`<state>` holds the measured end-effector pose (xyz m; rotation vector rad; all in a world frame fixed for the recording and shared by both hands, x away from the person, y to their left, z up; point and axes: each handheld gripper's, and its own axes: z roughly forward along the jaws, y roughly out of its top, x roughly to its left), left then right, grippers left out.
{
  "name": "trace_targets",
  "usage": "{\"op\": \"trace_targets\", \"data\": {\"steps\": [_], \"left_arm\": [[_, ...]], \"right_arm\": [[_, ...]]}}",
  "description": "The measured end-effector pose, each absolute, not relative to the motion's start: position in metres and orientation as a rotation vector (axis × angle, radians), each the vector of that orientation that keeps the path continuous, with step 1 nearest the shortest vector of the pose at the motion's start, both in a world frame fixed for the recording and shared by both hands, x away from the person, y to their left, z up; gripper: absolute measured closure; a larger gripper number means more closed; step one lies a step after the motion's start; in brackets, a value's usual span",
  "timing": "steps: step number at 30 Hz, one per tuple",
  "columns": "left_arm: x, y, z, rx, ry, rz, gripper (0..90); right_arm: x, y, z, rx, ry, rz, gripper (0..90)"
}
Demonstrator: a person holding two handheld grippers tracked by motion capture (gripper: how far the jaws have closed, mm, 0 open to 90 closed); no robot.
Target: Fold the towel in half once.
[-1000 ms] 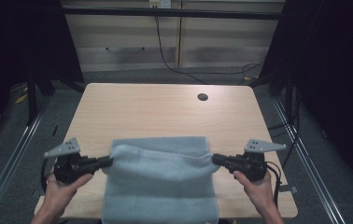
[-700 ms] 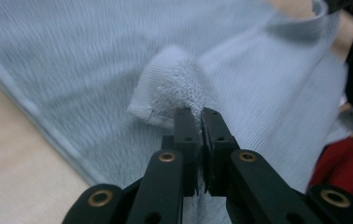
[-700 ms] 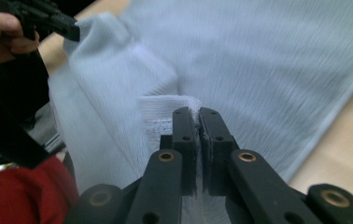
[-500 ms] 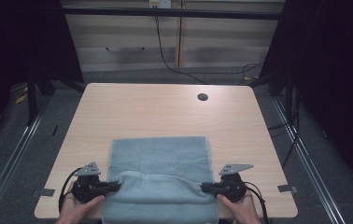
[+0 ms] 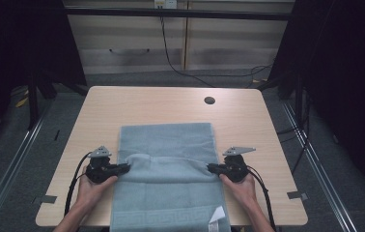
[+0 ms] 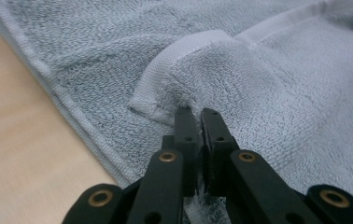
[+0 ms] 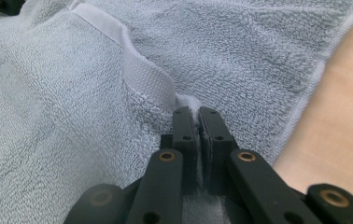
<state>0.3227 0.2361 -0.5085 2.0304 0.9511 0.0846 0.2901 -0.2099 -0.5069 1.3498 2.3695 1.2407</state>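
**While both grippers pinch the towel's folded edge, towel sits mid-table, near side over the front edge**

Where the fold runs across the towel (image 5: 168, 169), each gripper has one end of it. Towel: pale blue-grey terry, lying lengthwise on the light wood table (image 5: 122, 106), centred left to right. Far part lies flat on the wood. Near end hangs past the table's front edge; a white label (image 5: 216, 215) shows at its near right corner.

Left gripper (image 5: 123, 167): jaws closed almost fully, only a thin slit between them, terry pinched in that slit. In the left gripper view the tips (image 6: 198, 114) bite just below a turned-over corner of the white hem band (image 6: 184, 49), which curls up and over the pile. Bare table to the left of the towel's long edge there.

Right gripper (image 5: 212, 167): same state, jaws nearly together with cloth clamped between. In the right gripper view the tips (image 7: 197, 112) hold a small white hem tip, and the hem band (image 7: 142, 70) runs away from them up to the left. Table wood visible at right, just past the towel's edge.

High view: both grippers low, at the towel's two long edges, roughly level with each other. Lifted edge between them forms a shallow ridge, sagging slightly in the middle. Hands behind the grippers, forearms coming in from the near side. Cables loop back toward the person.

Round dark grommet hole (image 5: 209, 100) in the table, far right, well apart from the towel.
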Motion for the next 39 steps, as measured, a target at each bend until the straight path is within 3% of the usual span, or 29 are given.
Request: {"op": "trace_targets", "data": {"steps": [13,21,32,39], "left_arm": [[0.381,0.227,-0.512,1.951,1.068,0.098,86.6],[0.391,0.232,-0.499,1.876,1.084,0.102,86.5],[0.353,0.248,-0.422,1.733,0.87,0.183,86.6],[0.317,0.258,-0.393,1.694,0.773,0.211,86.6]], "right_arm": [[0.338,-0.214,-0.513,1.459,2.246,1.271,86.9],[0.351,-0.209,-0.5,1.422,2.262,1.203,86.8],[0.313,-0.229,-0.417,1.224,2.079,1.527,86.8],[0.288,-0.232,-0.396,1.145,2.042,1.6,86.8]]}}
